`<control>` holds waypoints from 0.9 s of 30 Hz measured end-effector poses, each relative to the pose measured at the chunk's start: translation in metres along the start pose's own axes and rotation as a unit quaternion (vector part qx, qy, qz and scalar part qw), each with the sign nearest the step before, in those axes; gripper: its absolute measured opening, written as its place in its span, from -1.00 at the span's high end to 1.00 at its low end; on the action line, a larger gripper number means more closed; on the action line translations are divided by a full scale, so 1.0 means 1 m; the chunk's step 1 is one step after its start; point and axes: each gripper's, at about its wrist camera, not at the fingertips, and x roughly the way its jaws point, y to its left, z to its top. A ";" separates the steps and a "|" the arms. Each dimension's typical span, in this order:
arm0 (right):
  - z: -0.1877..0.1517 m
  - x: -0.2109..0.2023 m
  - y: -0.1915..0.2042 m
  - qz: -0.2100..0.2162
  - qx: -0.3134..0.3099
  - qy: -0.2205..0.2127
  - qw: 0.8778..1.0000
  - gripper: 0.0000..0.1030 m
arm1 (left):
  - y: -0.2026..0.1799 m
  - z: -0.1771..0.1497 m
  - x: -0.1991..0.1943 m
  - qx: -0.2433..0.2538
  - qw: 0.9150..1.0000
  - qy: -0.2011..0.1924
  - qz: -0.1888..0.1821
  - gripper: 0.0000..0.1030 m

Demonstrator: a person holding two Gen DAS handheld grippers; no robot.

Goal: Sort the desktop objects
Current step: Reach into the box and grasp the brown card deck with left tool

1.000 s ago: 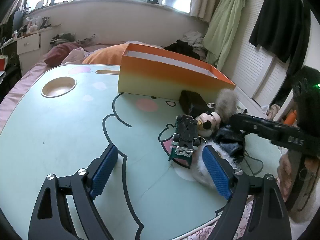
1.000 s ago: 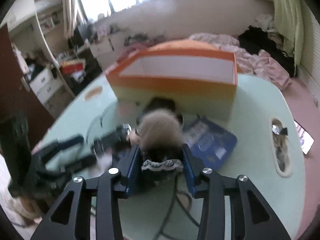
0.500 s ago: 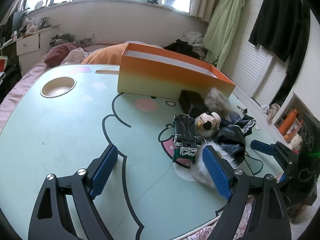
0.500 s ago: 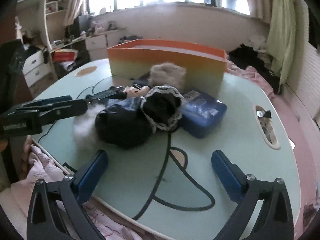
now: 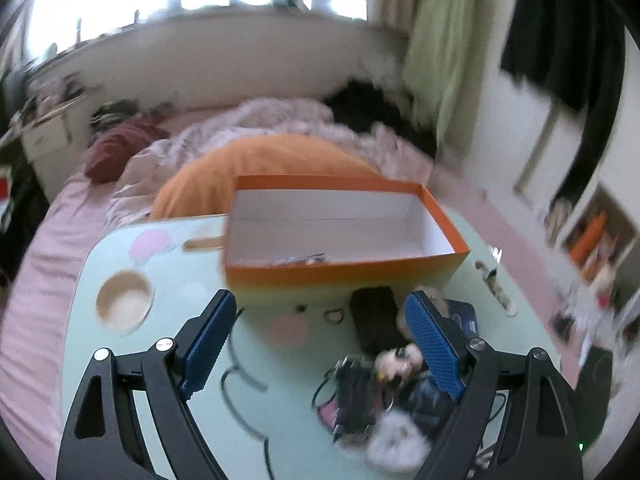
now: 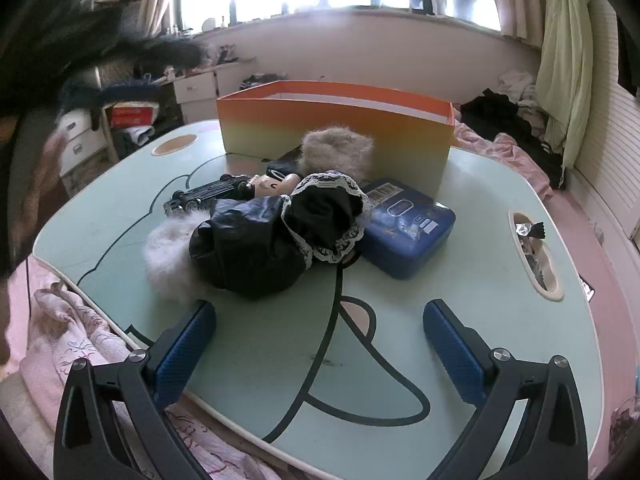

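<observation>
An open orange box [image 5: 344, 276] [image 6: 336, 132] stands at the back of the pale green table [image 6: 460, 272], with a few small items on its white floor. In front of it lies a pile: a doll in a black lace-trimmed dress [image 6: 260, 240] [image 5: 400, 362], a black toy car [image 6: 204, 196] [image 5: 352, 396], a grey fur ball [image 6: 338, 150], white fluff [image 6: 168, 248], a blue tin [image 6: 408, 228] and a black case [image 5: 374, 320]. My left gripper [image 5: 320, 340] hangs open above the table, looking down into the box. My right gripper [image 6: 320, 336] is open and empty, low, short of the doll.
A round cup recess [image 5: 125, 302] is sunk in the table's left side. A slot with sweet wrappers [image 6: 532, 248] is at its right. Pink bedding and an orange cushion [image 5: 260, 168] surround the table. A blurred dark shape fills the upper left of the right wrist view.
My right gripper let go of the doll's dress, opened wide and drew back toward the table's near edge. My left gripper rose and swung toward the box, so its inside now shows.
</observation>
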 end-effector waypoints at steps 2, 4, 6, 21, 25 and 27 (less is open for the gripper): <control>0.000 0.000 0.000 0.000 0.000 0.000 1.000 -0.99 | -0.012 0.018 0.019 0.018 1.000 0.021 -0.005 -0.68; 0.000 0.000 0.000 0.000 0.000 0.000 1.000 -0.99 | -0.020 0.030 0.047 0.009 0.999 0.053 -0.005 -0.68; 0.000 0.000 0.001 0.000 0.000 0.000 1.000 -0.99 | -0.026 0.035 0.067 -0.016 0.997 0.074 -0.005 -0.68; 0.000 0.000 -0.005 0.000 0.000 -0.001 1.000 -0.99 | -0.038 0.040 0.095 -0.021 0.996 0.088 0.024 -0.71; -0.001 0.001 -0.005 0.000 0.000 -0.001 1.000 -0.99 | -0.037 0.050 0.100 -0.009 0.992 0.127 0.009 -0.71; -0.001 0.001 -0.005 0.000 0.000 -0.001 1.000 -0.99 | -0.029 0.059 0.103 -0.017 0.987 0.159 -0.014 -0.70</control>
